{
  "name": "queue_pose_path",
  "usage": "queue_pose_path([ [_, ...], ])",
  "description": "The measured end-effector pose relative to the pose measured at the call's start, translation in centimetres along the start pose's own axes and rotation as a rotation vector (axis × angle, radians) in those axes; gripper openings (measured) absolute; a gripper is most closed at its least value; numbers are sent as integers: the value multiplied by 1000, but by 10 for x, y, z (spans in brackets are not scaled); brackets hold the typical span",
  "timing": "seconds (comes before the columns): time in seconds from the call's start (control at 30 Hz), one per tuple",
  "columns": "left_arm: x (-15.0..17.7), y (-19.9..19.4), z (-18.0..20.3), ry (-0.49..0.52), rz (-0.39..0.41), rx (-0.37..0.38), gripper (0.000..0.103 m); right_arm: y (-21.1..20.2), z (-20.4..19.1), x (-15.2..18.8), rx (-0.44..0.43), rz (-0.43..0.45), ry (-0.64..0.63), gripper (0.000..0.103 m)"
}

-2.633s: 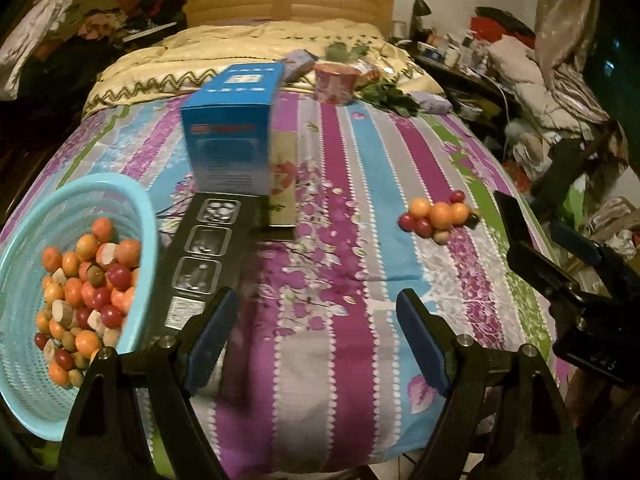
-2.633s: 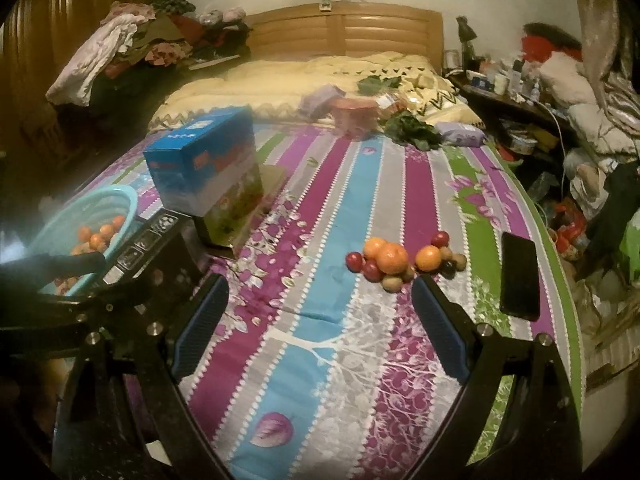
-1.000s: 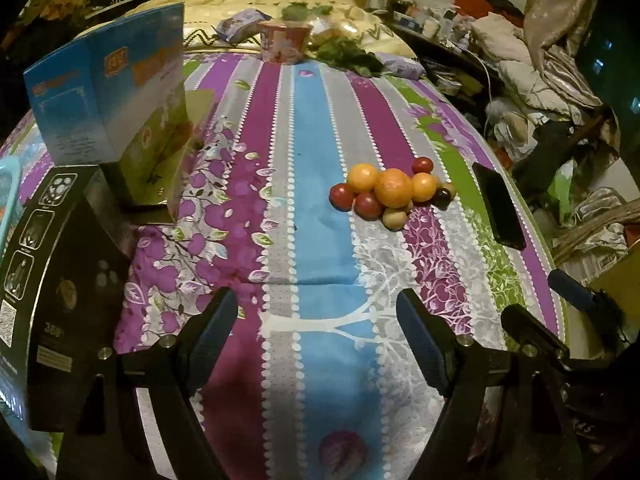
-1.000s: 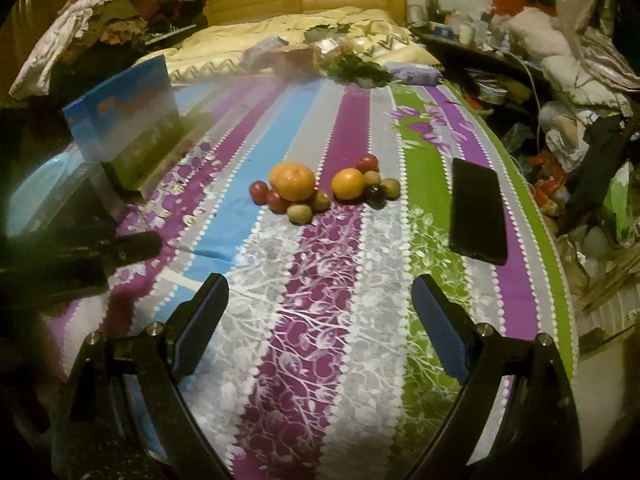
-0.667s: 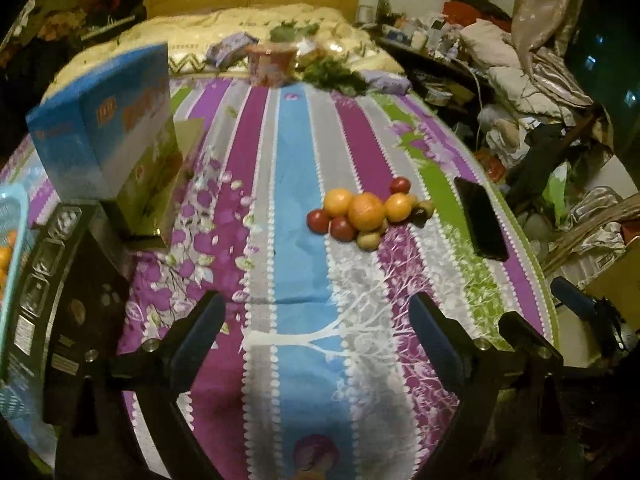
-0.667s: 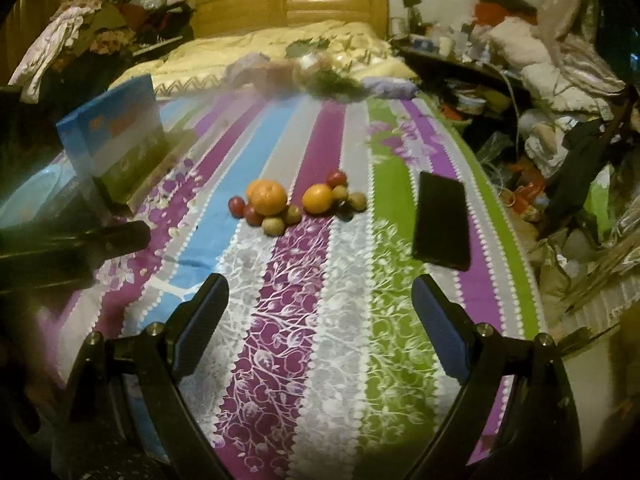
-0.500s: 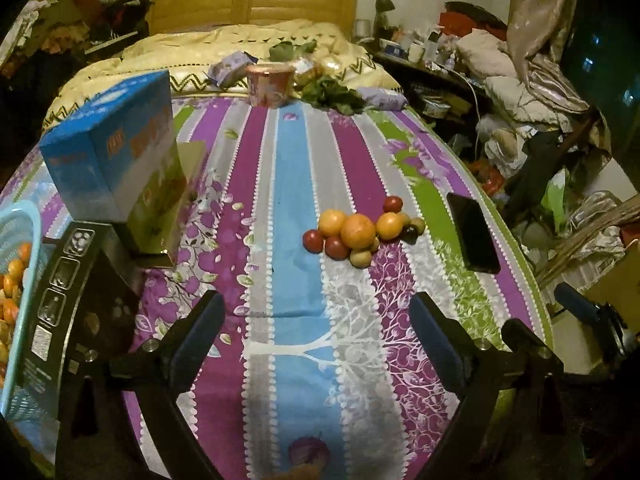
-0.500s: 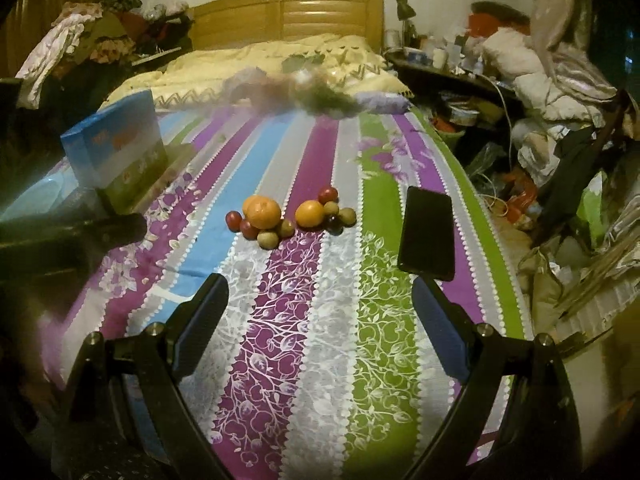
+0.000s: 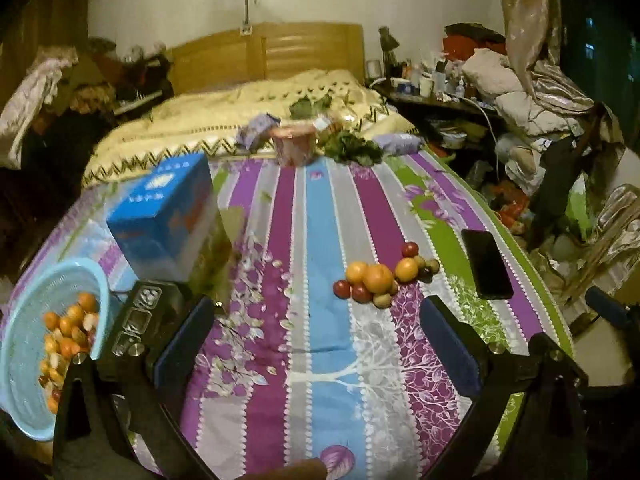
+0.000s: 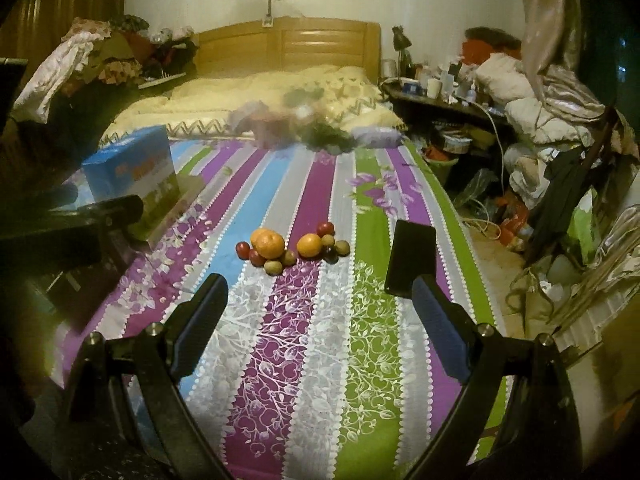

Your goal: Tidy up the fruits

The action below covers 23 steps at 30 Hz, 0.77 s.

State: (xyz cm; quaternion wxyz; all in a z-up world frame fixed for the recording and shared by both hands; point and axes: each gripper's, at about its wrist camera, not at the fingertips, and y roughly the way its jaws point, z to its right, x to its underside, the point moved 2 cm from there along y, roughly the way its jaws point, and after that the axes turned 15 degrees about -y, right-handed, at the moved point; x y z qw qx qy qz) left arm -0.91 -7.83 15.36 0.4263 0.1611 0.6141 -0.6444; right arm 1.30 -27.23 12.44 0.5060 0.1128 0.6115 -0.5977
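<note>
A small pile of fruit (image 9: 378, 278), oranges, red and brownish ones, lies on the striped bedsheet; it also shows in the right wrist view (image 10: 294, 252). A light blue basket (image 9: 24, 356) holding several small fruits sits at the left edge of the bed. My left gripper (image 9: 316, 344) is open and empty, above the sheet short of the pile. My right gripper (image 10: 320, 312) is open and empty, also short of the pile. The left gripper's body (image 10: 72, 232) shows at the left of the right wrist view.
A blue carton (image 9: 168, 224) and a black box (image 9: 136, 320) stand left of the pile. A black phone (image 9: 486, 262) lies to its right, also in the right wrist view (image 10: 412, 258). A pink cup (image 9: 294, 146) and greens sit farther back. Cluttered floor lies beyond the bed's right edge.
Both grippers have pulled back and risen, so the fruit pile looks smaller and farther. The left view swung left and the basket came back into sight. Both grippers stayed open.
</note>
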Motion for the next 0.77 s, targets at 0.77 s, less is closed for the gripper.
queue_pose_path([
  [0.77, 7, -15, -6, -34, -13, -9, 103, -18, -6, -2, 11, 20, -10, 99],
])
